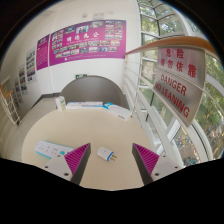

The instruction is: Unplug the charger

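Observation:
A small white charger (105,154) with a blue mark and two prongs lies loose on the pale round table (100,128), between my fingers and nearer the left one. No cable or socket shows on it. My gripper (112,158) is open; its magenta pads (79,156) stand apart at either side of the charger, with gaps on both sides, touching nothing.
A white and teal box (51,150) lies on the table left of the left finger. A long white box (95,106) lies at the table's far side. A white "DANGER" sign (176,85) and glass railing stand to the right. Magenta posters (85,42) hang on the far wall.

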Demonstrator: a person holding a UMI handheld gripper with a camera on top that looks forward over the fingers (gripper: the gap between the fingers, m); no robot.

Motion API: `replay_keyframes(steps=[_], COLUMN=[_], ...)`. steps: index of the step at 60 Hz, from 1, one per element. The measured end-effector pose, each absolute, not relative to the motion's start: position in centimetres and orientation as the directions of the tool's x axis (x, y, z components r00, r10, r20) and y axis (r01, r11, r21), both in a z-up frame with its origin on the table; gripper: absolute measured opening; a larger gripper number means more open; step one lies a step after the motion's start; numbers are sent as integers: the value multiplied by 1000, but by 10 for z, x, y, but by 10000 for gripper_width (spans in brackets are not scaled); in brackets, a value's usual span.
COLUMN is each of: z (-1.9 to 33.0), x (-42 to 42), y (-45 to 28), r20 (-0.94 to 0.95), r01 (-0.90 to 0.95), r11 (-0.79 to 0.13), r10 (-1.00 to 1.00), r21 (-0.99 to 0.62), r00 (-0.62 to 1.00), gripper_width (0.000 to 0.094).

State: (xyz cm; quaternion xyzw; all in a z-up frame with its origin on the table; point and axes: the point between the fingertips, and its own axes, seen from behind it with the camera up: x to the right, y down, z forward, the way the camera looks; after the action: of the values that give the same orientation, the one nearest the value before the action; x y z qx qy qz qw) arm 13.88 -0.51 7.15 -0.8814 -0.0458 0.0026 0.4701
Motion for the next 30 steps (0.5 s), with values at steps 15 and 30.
replay_keyframes(steps=[15, 30], z=[147, 190], x=[118, 107], y=[-111, -230], r20=[56, 106], r01=[79, 98], r11=[-500, -510], r10=[60, 14], r21=[-863, -855], r00=[997, 994], gripper_width=[858, 856])
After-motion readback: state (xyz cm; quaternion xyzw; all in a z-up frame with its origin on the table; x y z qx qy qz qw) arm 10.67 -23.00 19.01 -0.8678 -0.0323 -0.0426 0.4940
